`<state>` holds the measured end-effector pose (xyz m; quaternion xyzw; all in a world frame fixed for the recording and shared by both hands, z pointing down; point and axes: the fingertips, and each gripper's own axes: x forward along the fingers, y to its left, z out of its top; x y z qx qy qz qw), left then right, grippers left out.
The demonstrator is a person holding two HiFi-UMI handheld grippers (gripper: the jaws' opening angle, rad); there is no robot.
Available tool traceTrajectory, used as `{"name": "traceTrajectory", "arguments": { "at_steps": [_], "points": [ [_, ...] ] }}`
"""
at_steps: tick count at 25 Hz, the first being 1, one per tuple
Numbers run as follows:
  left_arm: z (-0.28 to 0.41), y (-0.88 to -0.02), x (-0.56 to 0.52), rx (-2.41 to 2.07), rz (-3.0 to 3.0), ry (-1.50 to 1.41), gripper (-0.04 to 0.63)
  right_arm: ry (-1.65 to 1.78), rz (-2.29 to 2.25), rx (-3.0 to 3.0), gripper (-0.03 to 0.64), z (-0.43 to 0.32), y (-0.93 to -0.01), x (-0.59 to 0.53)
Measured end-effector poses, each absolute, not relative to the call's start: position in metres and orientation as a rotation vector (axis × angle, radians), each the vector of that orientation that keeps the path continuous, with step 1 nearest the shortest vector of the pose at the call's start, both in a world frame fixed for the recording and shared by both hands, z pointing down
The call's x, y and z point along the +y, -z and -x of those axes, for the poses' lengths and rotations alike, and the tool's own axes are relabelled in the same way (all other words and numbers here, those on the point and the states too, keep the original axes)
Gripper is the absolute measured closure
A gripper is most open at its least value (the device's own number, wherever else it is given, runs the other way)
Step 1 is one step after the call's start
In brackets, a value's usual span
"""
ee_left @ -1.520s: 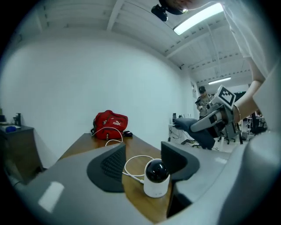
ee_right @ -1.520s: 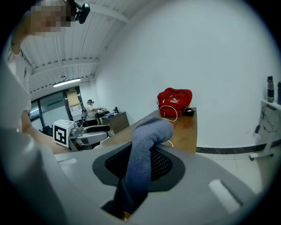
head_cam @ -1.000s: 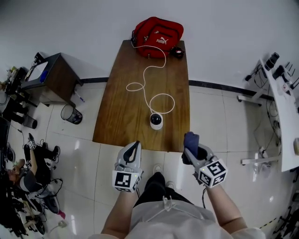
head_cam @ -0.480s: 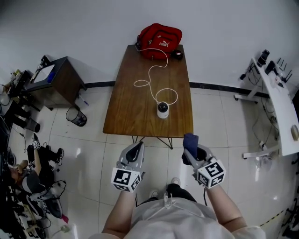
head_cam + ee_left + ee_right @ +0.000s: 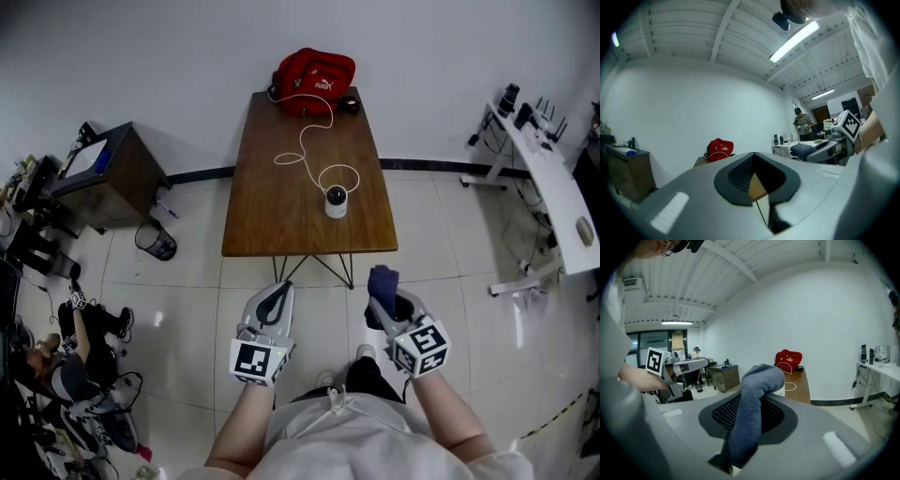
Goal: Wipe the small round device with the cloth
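1. Backed away since a second ago: the wooden table [image 5: 281, 211], then right ahead of both grippers in the head view, now lies well apart from them, with bare floor tiles [image 5: 192, 281] between. Both grippers sit at much the same spot in that view.
2. Left gripper [image 5: 275, 292]: jaws shut together, nothing between them.
3. Right gripper [image 5: 386, 302]: jaws clamped on the blue-grey cloth [image 5: 750, 423], which stands up out of them in a folded hump.
4. Small round device [image 5: 336, 201]: white with a dark top, upright on the table toward its near right part, well away from the cloth and both grippers.
5. White cable [image 5: 305, 150]: runs in loops from the device toward the table's far end.
6. Red bag [image 5: 315, 73]: at the far end of the table, by the wall.
7. Surroundings: dark cabinet [image 5: 117, 173] and bin [image 5: 156, 241] left of the table; white desk [image 5: 553, 187] to the right.
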<state>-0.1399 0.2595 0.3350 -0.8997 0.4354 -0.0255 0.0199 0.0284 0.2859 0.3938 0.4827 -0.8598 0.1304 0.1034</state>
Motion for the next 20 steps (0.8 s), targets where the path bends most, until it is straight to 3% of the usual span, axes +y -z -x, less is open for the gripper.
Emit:
{"name": "traceTrajectory", "arguments": {
  "at_steps": [20],
  "points": [
    [0.138,-0.338,0.276,1.291,2.856,0.051,0.589,-0.245,-1.466,-2.516,0.512,-0.016,-0.380,0.299]
  ]
}}
